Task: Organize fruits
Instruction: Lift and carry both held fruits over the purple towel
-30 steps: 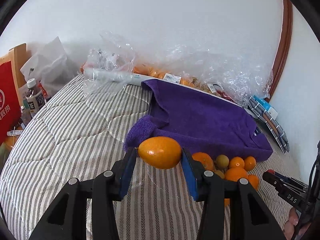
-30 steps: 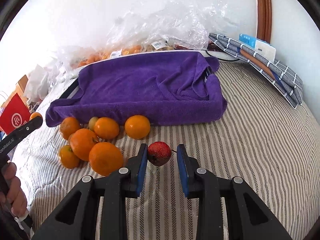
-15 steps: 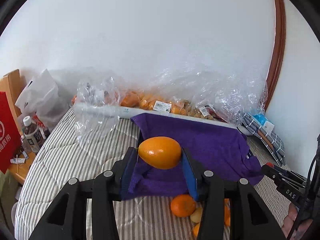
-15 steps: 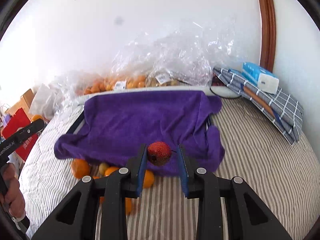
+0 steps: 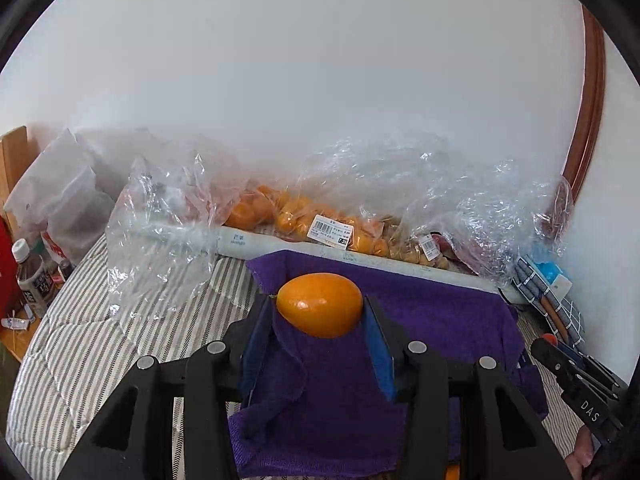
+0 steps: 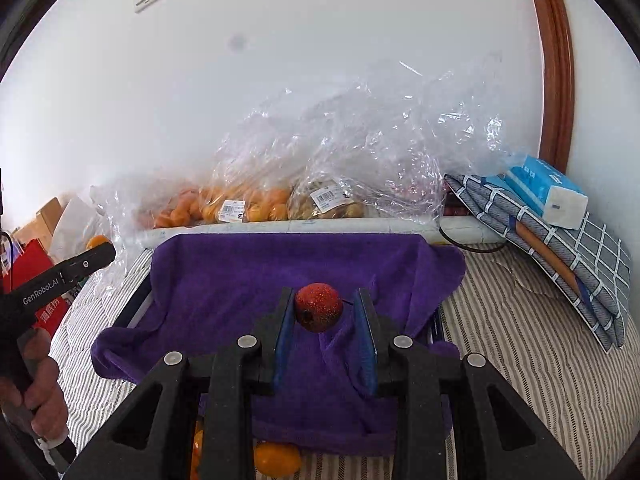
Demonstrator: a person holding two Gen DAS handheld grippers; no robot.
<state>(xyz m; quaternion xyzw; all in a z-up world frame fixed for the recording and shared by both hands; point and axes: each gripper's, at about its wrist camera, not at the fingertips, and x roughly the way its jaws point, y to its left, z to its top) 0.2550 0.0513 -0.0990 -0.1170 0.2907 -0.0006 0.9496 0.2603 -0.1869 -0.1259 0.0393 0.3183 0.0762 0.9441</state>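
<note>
My left gripper (image 5: pixel 319 312) is shut on an oval orange fruit (image 5: pixel 320 310) and holds it above the purple towel (image 5: pixel 432 316) that covers a tray. My right gripper (image 6: pixel 323 310) is shut on a small red speckled fruit (image 6: pixel 319 307), also above the purple towel (image 6: pixel 240 276). Loose oranges (image 6: pixel 276 458) lie on the striped bed in front of the towel, mostly hidden under my right gripper. The left gripper's tip (image 6: pixel 86 258) shows at the left of the right wrist view.
Clear plastic bags of oranges and other fruit (image 5: pixel 320 220) line the wall behind the towel. A folded plaid cloth with a blue tissue pack (image 6: pixel 544 190) lies at the right. Bottles (image 5: pixel 32 280) and a red bag (image 6: pixel 28 268) stand at the left bedside.
Both grippers have risen and moved forward from the pile of oranges to above the purple towel, each still holding its fruit. The loose oranges have dropped out of the left view.
</note>
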